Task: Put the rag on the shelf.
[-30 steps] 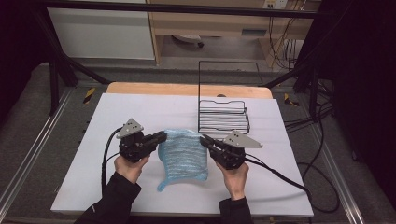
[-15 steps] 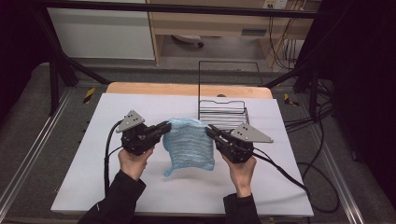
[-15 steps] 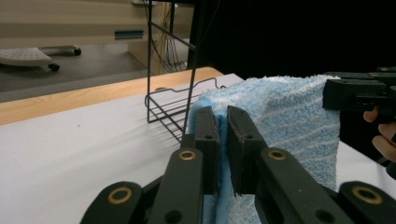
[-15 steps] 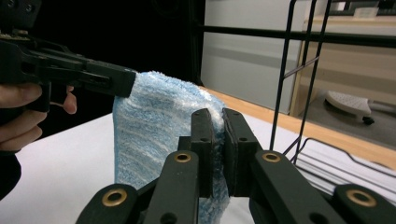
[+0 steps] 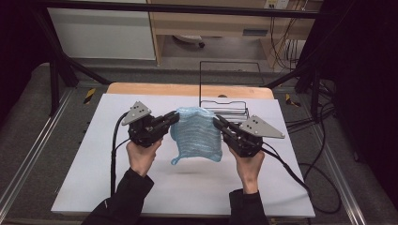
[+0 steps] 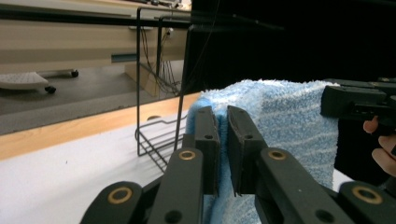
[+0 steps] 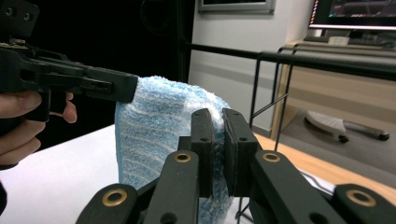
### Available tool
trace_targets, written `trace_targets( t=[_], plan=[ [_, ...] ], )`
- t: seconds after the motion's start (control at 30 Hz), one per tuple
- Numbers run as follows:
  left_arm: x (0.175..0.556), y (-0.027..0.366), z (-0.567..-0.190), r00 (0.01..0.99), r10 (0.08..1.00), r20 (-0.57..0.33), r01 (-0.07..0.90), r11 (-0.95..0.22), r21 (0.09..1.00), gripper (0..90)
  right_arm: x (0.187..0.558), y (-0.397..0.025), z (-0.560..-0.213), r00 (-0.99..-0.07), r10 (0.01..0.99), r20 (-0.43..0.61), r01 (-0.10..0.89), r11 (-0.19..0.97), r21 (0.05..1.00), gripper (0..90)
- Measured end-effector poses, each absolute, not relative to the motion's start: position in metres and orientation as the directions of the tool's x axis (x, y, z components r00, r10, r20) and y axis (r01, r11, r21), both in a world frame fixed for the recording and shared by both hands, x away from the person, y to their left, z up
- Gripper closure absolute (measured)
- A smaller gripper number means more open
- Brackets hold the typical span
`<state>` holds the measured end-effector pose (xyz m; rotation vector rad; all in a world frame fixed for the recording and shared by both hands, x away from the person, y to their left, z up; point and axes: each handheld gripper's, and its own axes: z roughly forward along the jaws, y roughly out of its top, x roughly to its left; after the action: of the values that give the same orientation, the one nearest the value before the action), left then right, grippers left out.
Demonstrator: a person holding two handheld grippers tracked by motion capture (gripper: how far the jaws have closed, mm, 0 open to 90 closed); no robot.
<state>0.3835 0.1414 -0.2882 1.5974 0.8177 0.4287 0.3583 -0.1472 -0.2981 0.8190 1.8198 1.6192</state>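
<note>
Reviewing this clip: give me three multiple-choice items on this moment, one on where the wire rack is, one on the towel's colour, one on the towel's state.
1. Where does the wire rack stand?
A. at the table's far edge, beyond the towel
B. at the near edge, by the person's sleeves
C. on the floor at the left

2. What colour is the towel?
A. red
B. light blue
C. dark green

3. How is the towel held?
A. lying flat on the table
B. draped over the rack
C. lifted off the table, pinched at its upper corners by the left gripper and the right gripper

Answers: 1 A, the high view shows the rack behind the towel. 2 B, it is pale blue in every view. 3 C, both gripper views show jaws shut on cloth, and its shadow falls on the table below.
</note>
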Motion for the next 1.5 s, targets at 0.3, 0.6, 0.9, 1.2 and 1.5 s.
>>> trace_targets(
  t=[0.3, 0.6, 0.9, 1.2, 1.5],
  plan=[
    [0.39, 0.125, -0.27, 0.692, 0.701, -0.172, 0.231, 0.011, 0.973, 83.0, 0.362, -0.155, -0.278, -0.621, 0.782, -0.04, 0.03, 0.075, 0.997, 84.2],
    [0.401, 0.113, -0.252, 0.698, 0.697, -0.161, 0.203, 0.024, 0.979, 83.1, 0.368, -0.165, -0.258, -0.586, 0.808, -0.062, -0.014, 0.067, 0.998, 84.2],
    [0.411, 0.101, -0.23, 0.703, 0.695, -0.149, 0.17, 0.039, 0.985, 83.0, 0.375, -0.173, -0.236, -0.551, 0.83, -0.081, -0.051, 0.064, 0.997, 84.3],
    [0.42, 0.09, -0.206, 0.708, 0.693, -0.134, 0.135, 0.052, 0.989, 83.1, 0.381, -0.175, -0.209, -0.519, 0.847, -0.114, -0.093, 0.077, 0.993, 84.4],
    [0.428, 0.081, -0.187, 0.707, 0.695, -0.131, 0.112, 0.073, 0.991, 83.1, 0.39, -0.181, -0.191, -0.5, 0.858, -0.119, -0.111, 0.073, 0.991, 84.4]
  ],
)
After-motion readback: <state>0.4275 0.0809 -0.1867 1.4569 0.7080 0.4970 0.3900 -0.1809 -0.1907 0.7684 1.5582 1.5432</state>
